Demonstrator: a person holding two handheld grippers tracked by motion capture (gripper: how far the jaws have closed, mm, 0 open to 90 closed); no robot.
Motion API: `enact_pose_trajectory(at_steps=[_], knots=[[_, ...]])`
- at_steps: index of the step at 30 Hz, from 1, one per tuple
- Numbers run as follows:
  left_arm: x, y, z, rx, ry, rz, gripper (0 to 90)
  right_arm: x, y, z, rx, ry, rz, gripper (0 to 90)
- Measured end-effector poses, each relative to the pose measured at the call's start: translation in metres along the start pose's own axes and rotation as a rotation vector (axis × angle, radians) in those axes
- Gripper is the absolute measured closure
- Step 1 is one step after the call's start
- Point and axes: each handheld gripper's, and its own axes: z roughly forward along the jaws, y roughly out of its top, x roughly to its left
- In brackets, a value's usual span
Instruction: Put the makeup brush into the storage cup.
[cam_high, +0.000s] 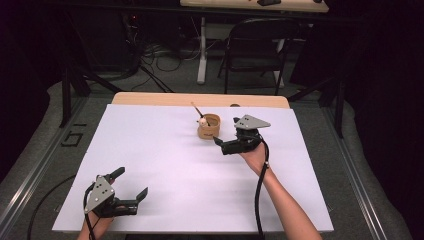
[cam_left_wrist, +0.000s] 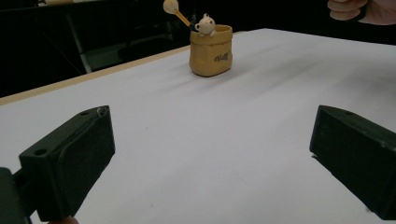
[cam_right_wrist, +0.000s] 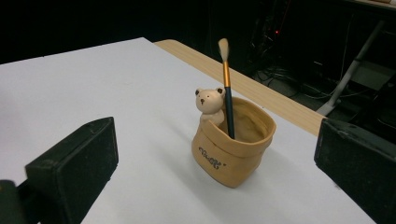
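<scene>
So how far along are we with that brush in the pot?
Done: the brush stands in the bear pot, bristles up. In hand: nothing; the right gripper sits open beside the pot and the left gripper rests open near the table's front edge. Left: probably just pulling the right gripper clear.

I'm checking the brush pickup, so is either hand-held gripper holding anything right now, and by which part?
Nothing is held. The right hand-held gripper is open beside the pot, clear of the brush; the left hand-held gripper is open over bare table.
</scene>
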Motion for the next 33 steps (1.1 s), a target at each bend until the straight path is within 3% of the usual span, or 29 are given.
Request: enact_pose_trajectory(at_steps=[10,25,33], knots=[[0.0,0.0,0.0,0.001,0.002,0.001,0.0,0.01,-0.009,-0.016,-0.003,-0.003,-0.002,0.0],[0.0,0.0,-0.001,-0.001,-0.003,0.001,0.0,0.022,-0.017,-0.046,-0.053,-0.062,-0.025,0.0],[0.0,0.0,0.0,0.002,-0.002,0.001,0.0,0.031,-0.023,-0.058,-0.056,-0.065,-0.038,0.0]])
